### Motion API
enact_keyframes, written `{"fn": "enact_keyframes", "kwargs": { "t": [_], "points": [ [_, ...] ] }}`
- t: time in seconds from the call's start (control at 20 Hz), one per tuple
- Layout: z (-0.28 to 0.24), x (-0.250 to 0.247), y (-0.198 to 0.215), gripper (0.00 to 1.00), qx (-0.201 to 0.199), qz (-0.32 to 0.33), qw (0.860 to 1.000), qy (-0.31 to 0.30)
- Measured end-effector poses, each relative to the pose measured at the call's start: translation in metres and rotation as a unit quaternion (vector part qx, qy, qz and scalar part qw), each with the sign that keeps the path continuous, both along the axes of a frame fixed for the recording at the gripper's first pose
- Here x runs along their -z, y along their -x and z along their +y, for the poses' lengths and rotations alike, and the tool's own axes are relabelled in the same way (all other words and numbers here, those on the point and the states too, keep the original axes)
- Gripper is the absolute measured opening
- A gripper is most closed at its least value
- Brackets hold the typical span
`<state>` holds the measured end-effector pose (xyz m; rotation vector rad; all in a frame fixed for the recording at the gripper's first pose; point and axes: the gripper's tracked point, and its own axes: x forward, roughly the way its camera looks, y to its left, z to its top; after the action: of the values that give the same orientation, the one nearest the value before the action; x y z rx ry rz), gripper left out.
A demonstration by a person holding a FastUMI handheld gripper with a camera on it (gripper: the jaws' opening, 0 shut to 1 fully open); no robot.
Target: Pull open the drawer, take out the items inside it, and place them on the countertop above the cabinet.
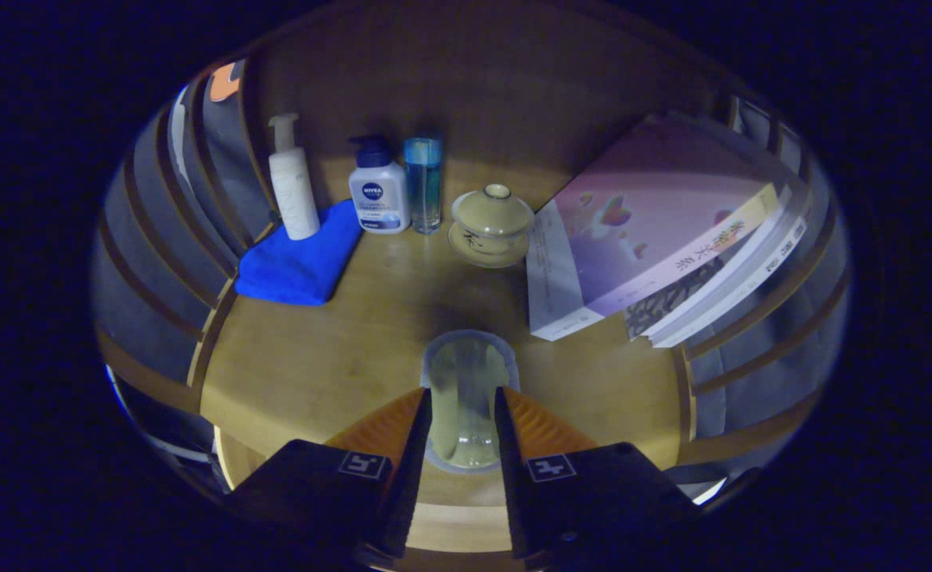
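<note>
A clear drinking glass [469, 397] is clamped between the gripper [463, 405] fingers at 6 o'clock, over the wooden countertop [315, 357].

I look down on a wooden countertop [291, 373] under dim light, brightest toward its near edge. A plain wooden back panel [497, 87] rises behind it. Curved wooden slats [168, 238] fence the left side, and matching slats [759, 349] the right. Between them hangs what appears to be grey cloth [144, 262], though the gloom blurs it.
</note>
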<state>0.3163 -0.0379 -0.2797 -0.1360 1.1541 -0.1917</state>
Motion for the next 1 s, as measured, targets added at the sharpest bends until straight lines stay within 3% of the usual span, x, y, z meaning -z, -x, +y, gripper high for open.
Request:
{"fn": "enact_keyframes", "kwargs": {
  "t": [0.1,0.55,0.8,0.95,1.0],
  "points": [
    [0.002,-0.008,0.011,0.51,0.003,-0.006,1.0,-0.008],
    [0.008,-0.044,0.107,0.52,-0.048,-0.041,0.998,-0.018],
    [0.022,-0.082,0.167,0.52,-0.091,-0.116,0.989,-0.02],
    [0.025,-0.098,0.205,0.87,-0.107,-0.158,0.981,-0.029],
    [0.027,-0.104,0.212,0.87,-0.113,-0.182,0.976,-0.033]
  ]
}}
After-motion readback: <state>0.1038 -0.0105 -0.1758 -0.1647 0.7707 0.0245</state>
